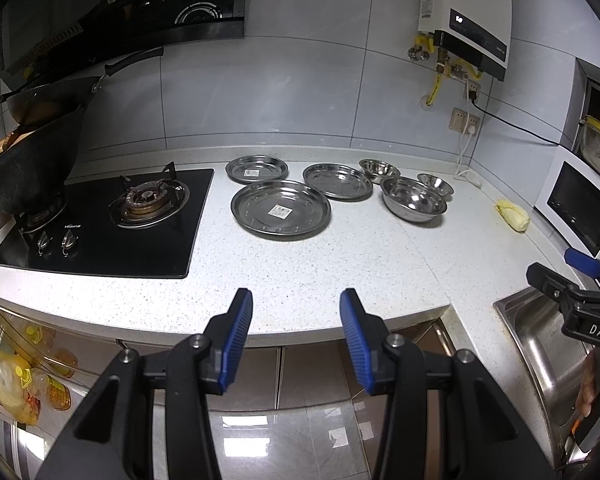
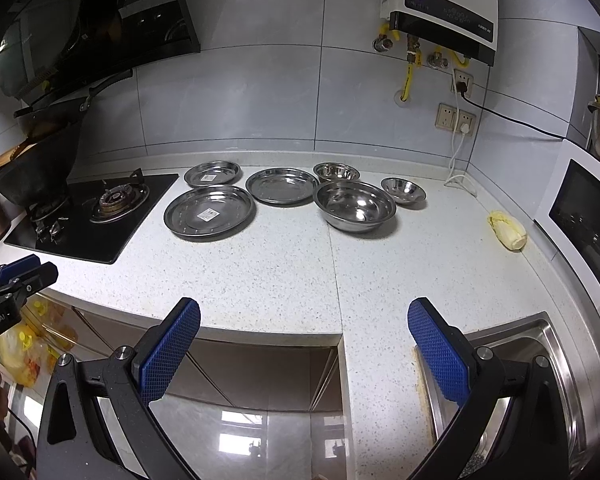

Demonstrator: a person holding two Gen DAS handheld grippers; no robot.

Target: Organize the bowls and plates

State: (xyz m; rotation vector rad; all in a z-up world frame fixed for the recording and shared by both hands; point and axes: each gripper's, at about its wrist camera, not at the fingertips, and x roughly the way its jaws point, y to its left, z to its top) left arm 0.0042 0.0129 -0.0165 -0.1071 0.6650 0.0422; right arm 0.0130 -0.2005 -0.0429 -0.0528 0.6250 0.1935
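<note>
Three steel plates lie on the white counter: a large one (image 1: 281, 209) (image 2: 209, 211) in front, a small one (image 1: 257, 169) (image 2: 212, 173) behind it, and a medium one (image 1: 337, 181) (image 2: 282, 185) to the right. Three steel bowls stand right of them: a large bowl (image 1: 414, 199) (image 2: 355, 205), a small bowl (image 1: 379, 169) (image 2: 336, 171) behind, and another small bowl (image 1: 435, 184) (image 2: 403, 190) at the right. My left gripper (image 1: 296, 304) is open and holds nothing, over the counter's front edge. My right gripper (image 2: 304, 314) is open wide, also short of the dishes.
A black gas hob (image 1: 112, 220) with a dark wok (image 1: 28, 176) is at the left. A yellow cloth-like lump (image 1: 512, 215) lies near a white microwave (image 1: 580, 208) at the right. A steel sink (image 2: 512, 364) sits at the front right. The right gripper's body (image 1: 572, 292) shows beside the sink.
</note>
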